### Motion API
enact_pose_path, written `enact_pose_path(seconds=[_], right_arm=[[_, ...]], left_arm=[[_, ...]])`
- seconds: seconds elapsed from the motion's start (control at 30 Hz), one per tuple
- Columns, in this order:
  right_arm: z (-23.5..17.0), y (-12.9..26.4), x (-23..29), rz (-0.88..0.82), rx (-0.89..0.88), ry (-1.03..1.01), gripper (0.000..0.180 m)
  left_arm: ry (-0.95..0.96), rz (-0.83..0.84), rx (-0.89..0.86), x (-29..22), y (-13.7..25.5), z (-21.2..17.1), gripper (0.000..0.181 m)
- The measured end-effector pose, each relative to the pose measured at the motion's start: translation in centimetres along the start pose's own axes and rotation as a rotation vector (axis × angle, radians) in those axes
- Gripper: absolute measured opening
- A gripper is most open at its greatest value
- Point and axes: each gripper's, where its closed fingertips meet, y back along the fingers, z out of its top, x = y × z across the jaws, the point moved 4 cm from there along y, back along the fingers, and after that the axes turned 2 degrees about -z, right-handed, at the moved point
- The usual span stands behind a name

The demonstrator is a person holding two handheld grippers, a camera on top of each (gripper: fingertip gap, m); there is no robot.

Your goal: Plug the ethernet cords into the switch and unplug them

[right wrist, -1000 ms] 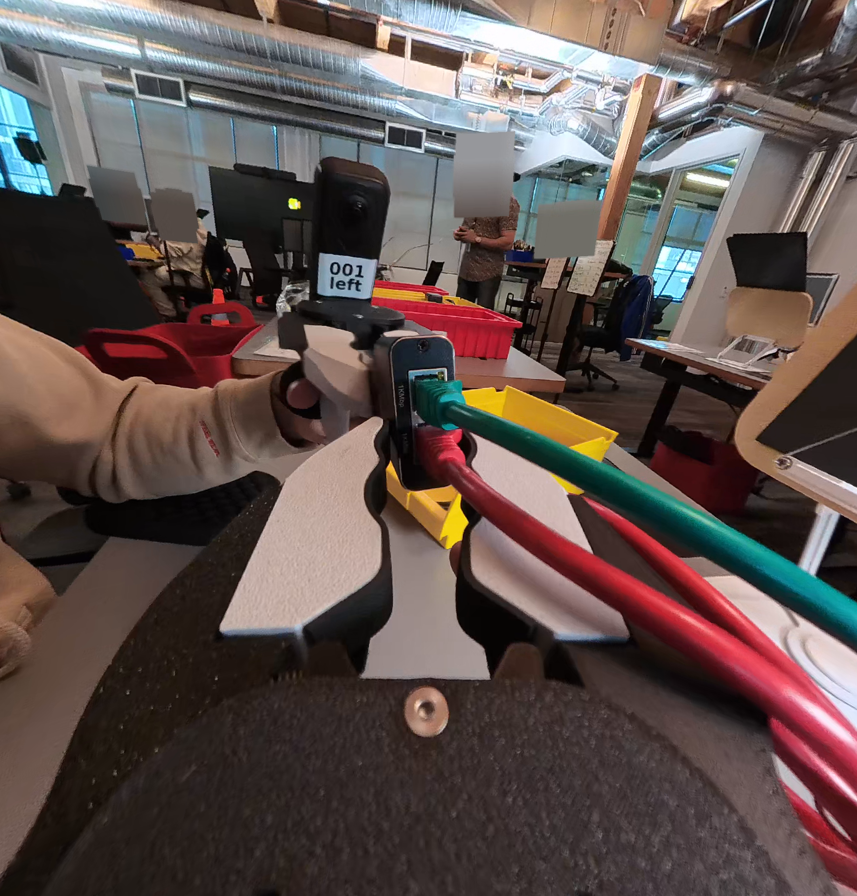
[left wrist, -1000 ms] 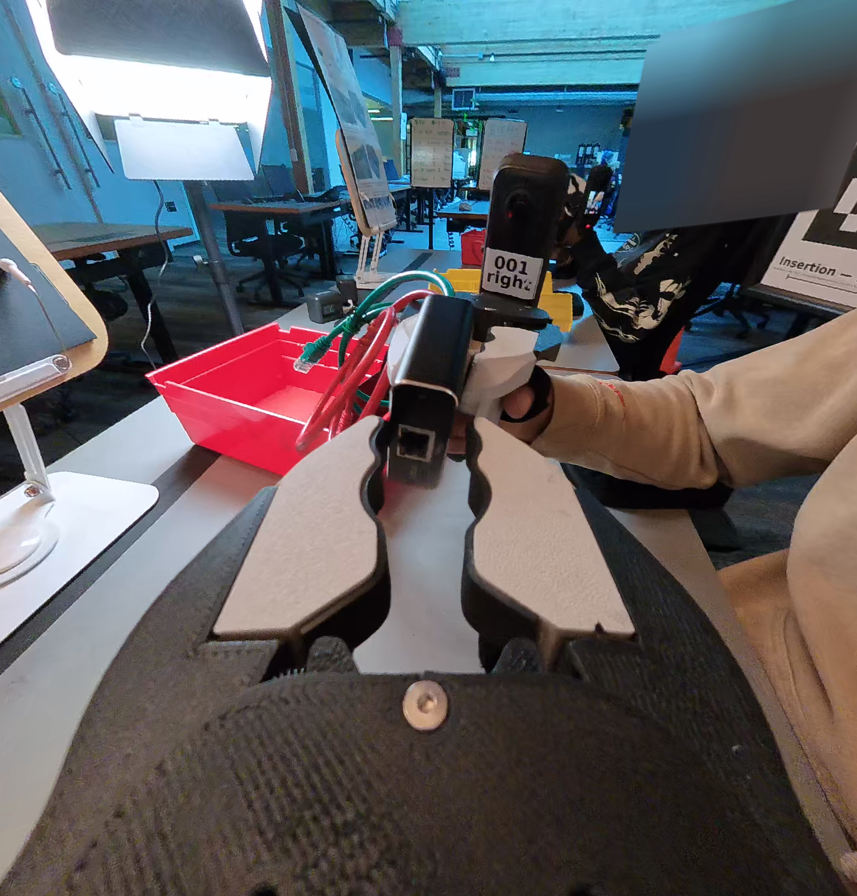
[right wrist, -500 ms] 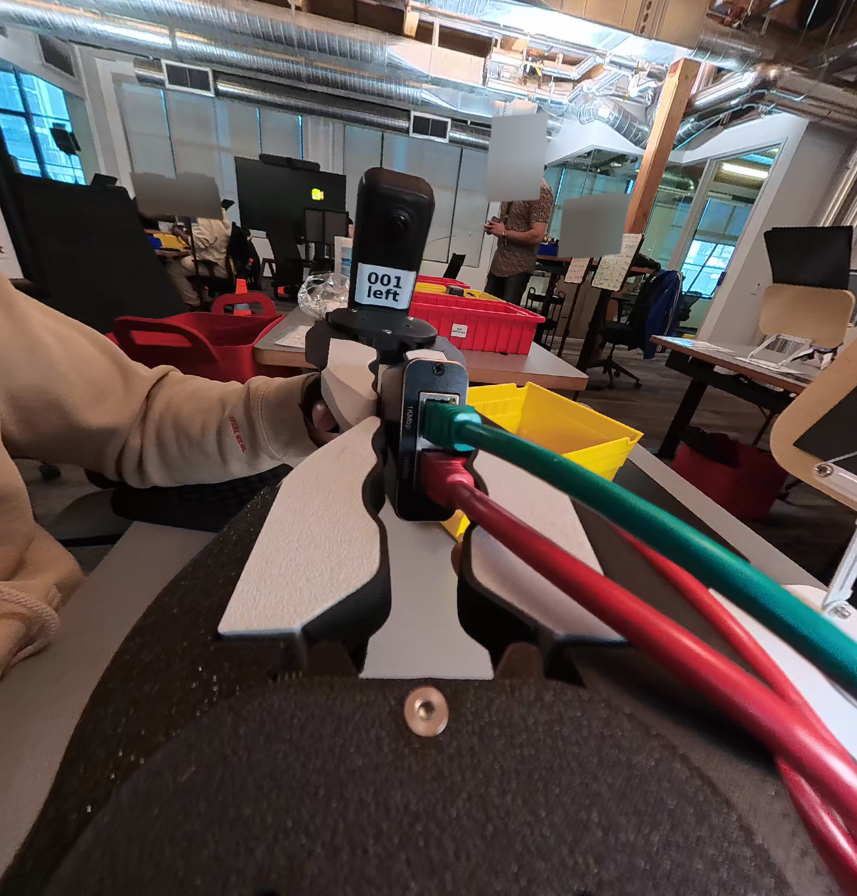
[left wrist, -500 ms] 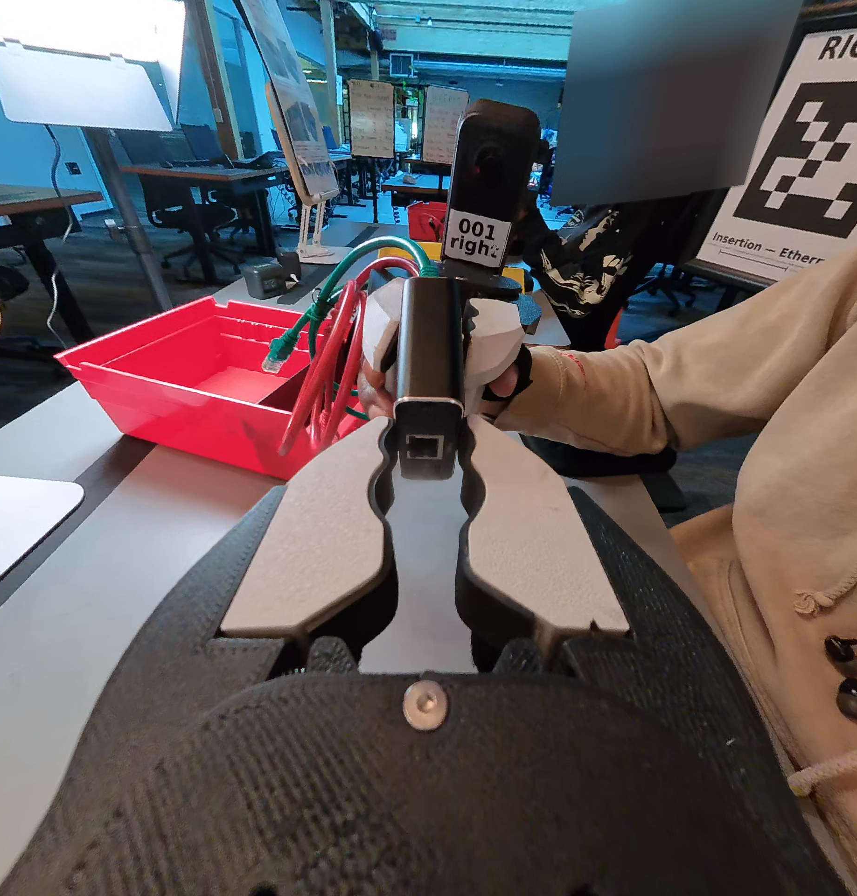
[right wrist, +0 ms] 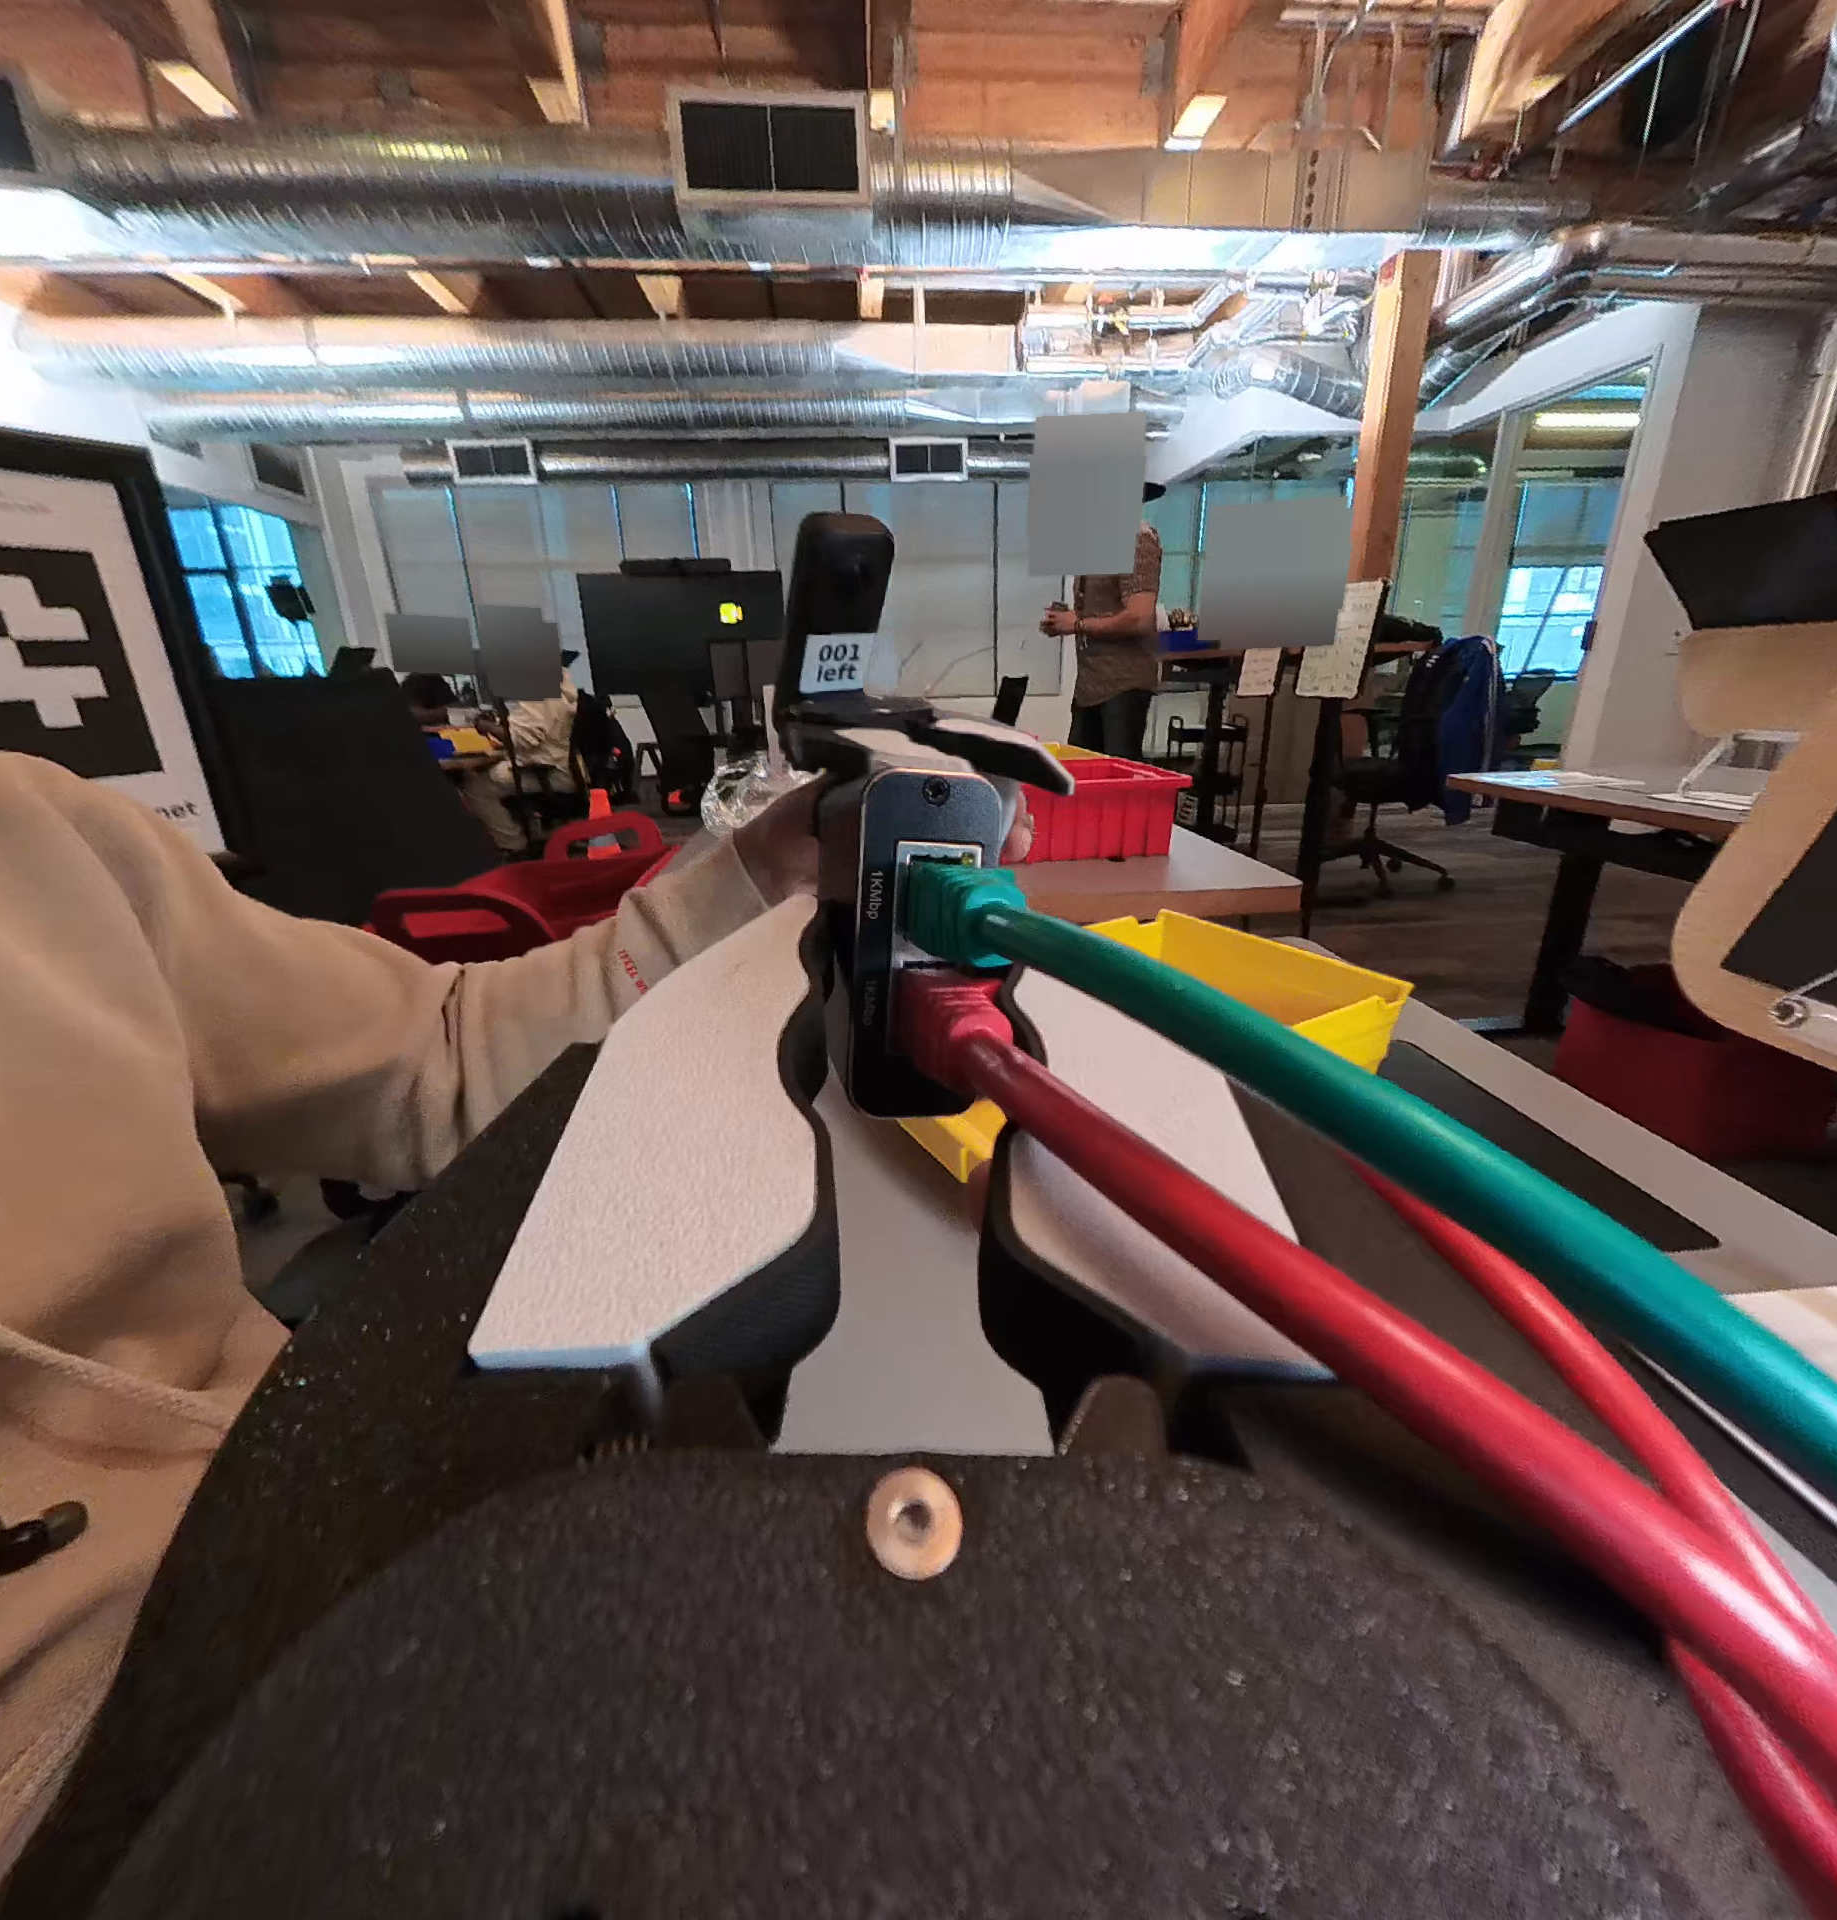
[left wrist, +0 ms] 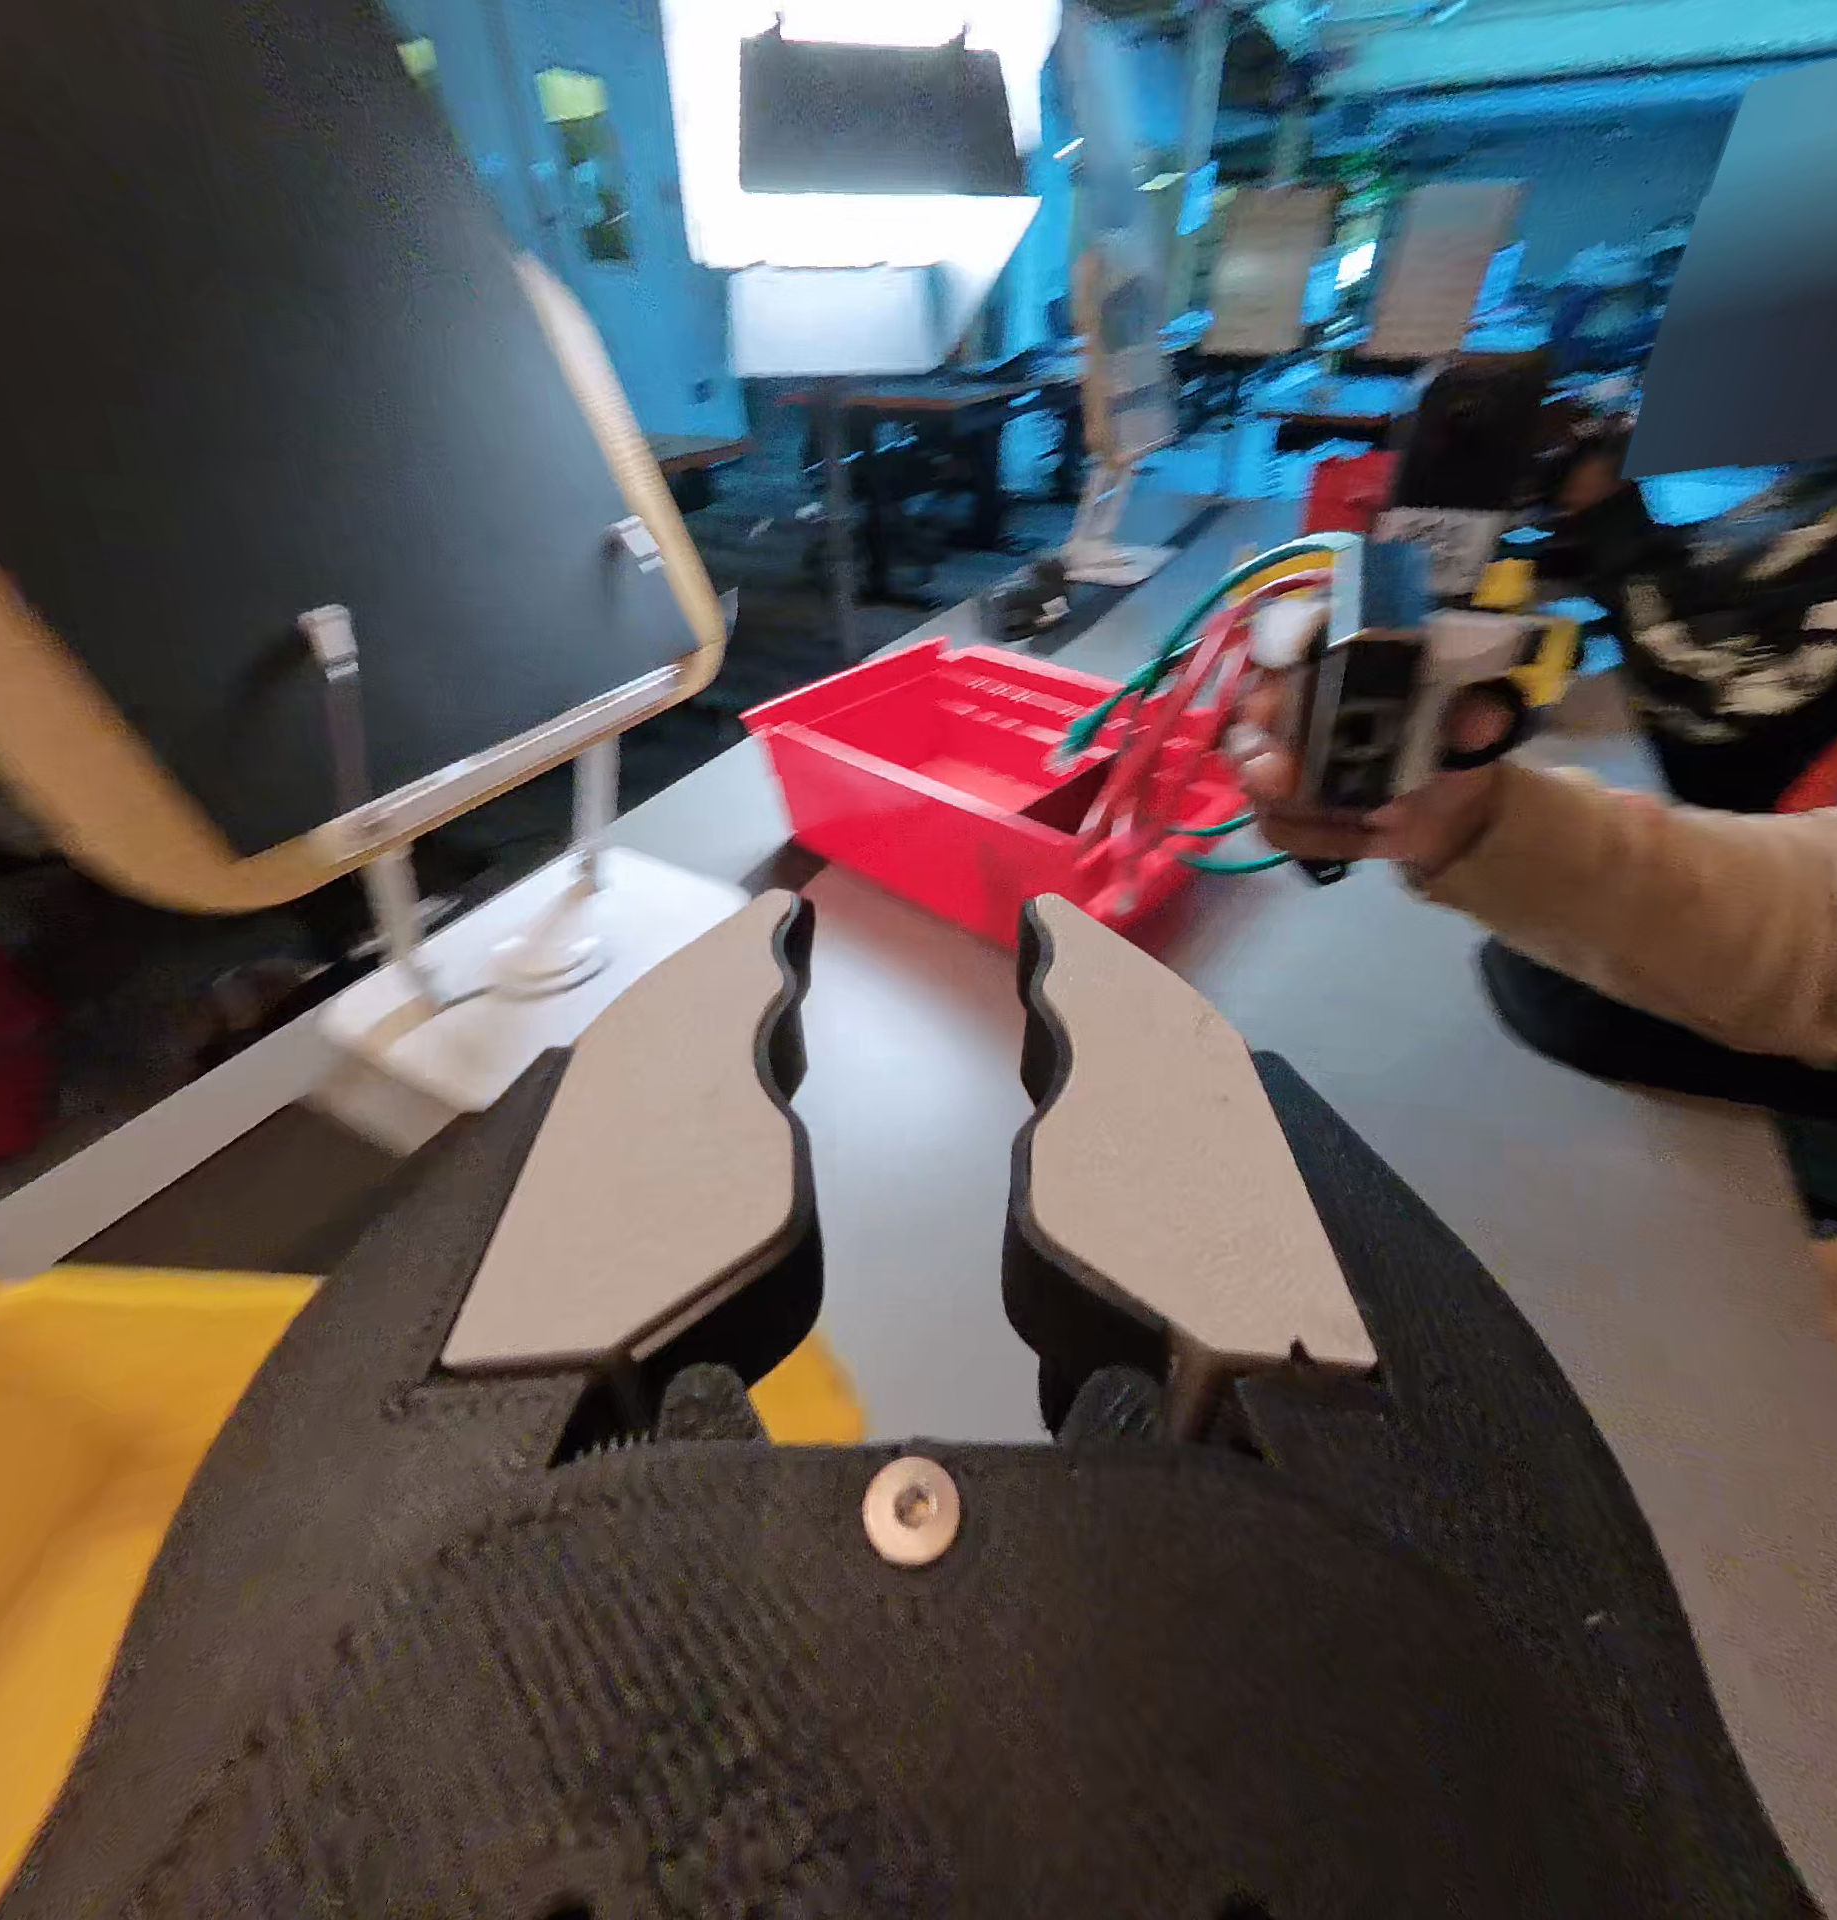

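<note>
Right gripper (right wrist: 909, 1049) clamps the switch (right wrist: 898, 935), green cord (right wrist: 1309, 1081) above red cord (right wrist: 1257, 1216) — left gripper (left wrist: 914, 961), parted and empty, should approach squarely and pinch one plug.

A black switch (right wrist: 898, 935) is seen, with a green cord (right wrist: 1413, 1132) plugged above a red cord (right wrist: 1309, 1236). Light grey fingers (right wrist: 675, 1132) on black mounts are noted. A yellow bin (right wrist: 1278, 987) is observed at 2 o'clock from the switch. A red bin (left wrist: 893, 790) on a grey surface (left wrist: 1413, 1195) and a beige sleeve (left wrist: 1672, 914) are recorded.
</note>
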Motion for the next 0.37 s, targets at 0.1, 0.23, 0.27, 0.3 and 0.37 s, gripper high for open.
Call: enact_pose_path(seconds=[0.1,0.23,0.27,0.3,0.37], right_arm=[[0.2,0.2,-0.1,-0.002,-0.007,-0.001,0.027],[0.0,0.2,-0.2,0.006,-0.010,-0.013,0.027],[-0.1,0.2,-0.2,0.009,-0.011,-0.016,0.027],[-0.2,0.1,-0.2,0.012,-0.009,-0.018,0.028],[-0.4,0.1,-0.1,0.017,-0.004,-0.016,0.028]], left_arm=[[0.011,0.179,0.126,3.8,2.6,-1.8,0.035],[0.112,0.251,0.256,6.9,4.3,-5.1,0.036],[0.134,0.273,0.290,7.7,4.5,-6.0,0.036],[0.163,0.289,0.323,8.3,4.7,-6.9,0.036],[0.204,0.320,0.388,9.2,5.1,-8.5,0.035]])
